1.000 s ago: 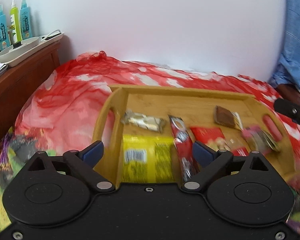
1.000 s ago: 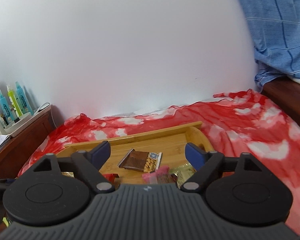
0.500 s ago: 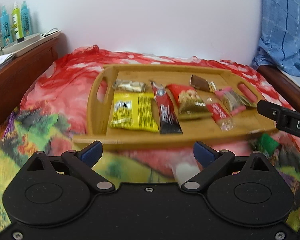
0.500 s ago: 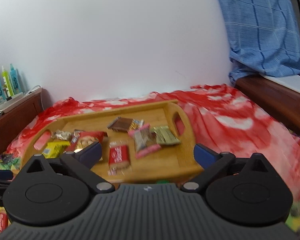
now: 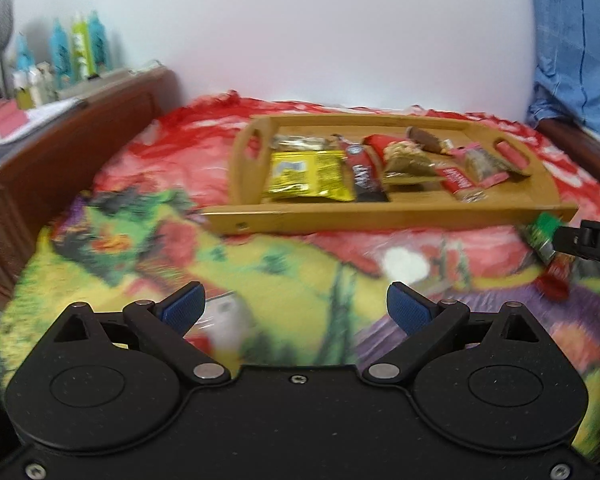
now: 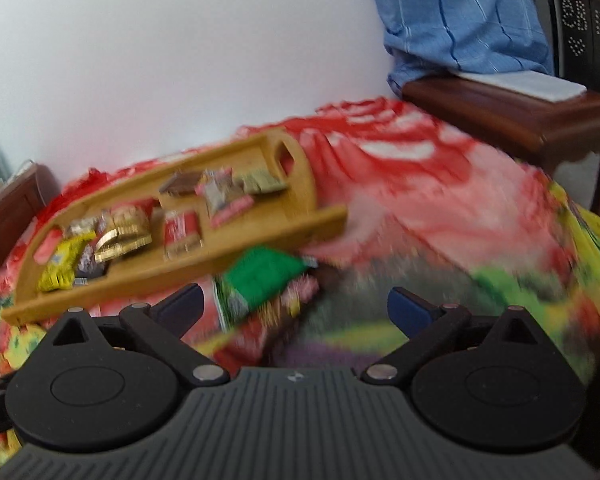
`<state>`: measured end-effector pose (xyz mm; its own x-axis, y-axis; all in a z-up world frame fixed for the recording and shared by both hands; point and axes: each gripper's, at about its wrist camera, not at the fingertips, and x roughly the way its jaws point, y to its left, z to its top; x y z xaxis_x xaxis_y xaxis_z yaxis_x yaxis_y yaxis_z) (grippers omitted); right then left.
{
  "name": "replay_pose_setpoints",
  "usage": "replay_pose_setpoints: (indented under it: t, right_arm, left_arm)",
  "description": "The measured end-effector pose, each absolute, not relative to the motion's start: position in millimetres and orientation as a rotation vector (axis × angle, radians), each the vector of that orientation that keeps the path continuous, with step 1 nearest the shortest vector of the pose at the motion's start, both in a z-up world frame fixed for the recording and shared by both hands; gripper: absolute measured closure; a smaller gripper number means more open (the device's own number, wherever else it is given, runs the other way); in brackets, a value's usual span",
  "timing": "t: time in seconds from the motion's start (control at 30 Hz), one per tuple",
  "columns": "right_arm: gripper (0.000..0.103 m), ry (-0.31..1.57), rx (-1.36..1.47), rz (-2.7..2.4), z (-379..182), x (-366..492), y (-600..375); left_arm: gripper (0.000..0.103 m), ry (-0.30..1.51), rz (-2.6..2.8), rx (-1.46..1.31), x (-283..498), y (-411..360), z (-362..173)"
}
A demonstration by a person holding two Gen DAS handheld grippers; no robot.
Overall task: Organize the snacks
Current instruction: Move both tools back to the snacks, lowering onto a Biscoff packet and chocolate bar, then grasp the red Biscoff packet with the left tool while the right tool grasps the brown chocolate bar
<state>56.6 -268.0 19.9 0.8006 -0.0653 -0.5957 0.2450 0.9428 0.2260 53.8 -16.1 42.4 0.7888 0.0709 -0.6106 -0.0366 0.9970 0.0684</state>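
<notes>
The wooden tray [image 5: 388,210] sits in the upper middle of the left wrist view, on the bed [image 5: 260,264], with a row of snacks already inside it: a yellow packet [image 5: 306,174] at its left end, a dark bar [image 5: 362,172] beside that, then red and pink wrappers toward the right handle. In the right wrist view the same tray [image 6: 260,236] runs diagonally across the left half of the frame.

The step in hand looks like fetching the loose snacks that lie off the tray. A green packet [image 6: 260,280] rests on the bedspread just below the tray's near edge, overlapping a red wrapper [image 6: 240,340], centre-left in the right wrist view. The right claw [image 6: 296,306] stands wide with nothing between its pads, and the packet lies just beyond its left finger [image 6: 180,306]. The left claw [image 5: 296,306] is also wide and empty, over bare bedspread at the lower middle of its frame.

Both views are blurred, so the packet's exact outline is hard to read. To do this well, the right claw should shift left until the green packet is centred between the pads, drop low over the soft bedspread, and close across the packet's narrow side, not its length. Taking only the green one avoids dragging the red wrapper beneath. The tray's near wall is close, so the approach should stay clear of it.
</notes>
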Motion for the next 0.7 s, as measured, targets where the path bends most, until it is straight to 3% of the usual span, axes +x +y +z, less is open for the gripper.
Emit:
replay_pose_setpoints:
  t: [0.3,0.4,0.53,0.7]
  right_arm:
    - [0.014,0.568,0.126,-0.176,11,35,-225]
    - [0.019,0.540,0.115,-0.168,13,37,-221]
    - [0.034,0.547,0.148,-0.188,10,40,-224]
    - [0.039,0.557,0.196,-0.201,6,44,-231]
  left_arm:
    - [0.009,0.677,0.170,0.014,29,15,33]
    - [0.019,0.703,0.173,-0.006,29,22,27]
    - [0.037,0.738,0.179,-0.045,30,27,20]
    - [0.045,0.737,0.162,-0.070,31,28,18]
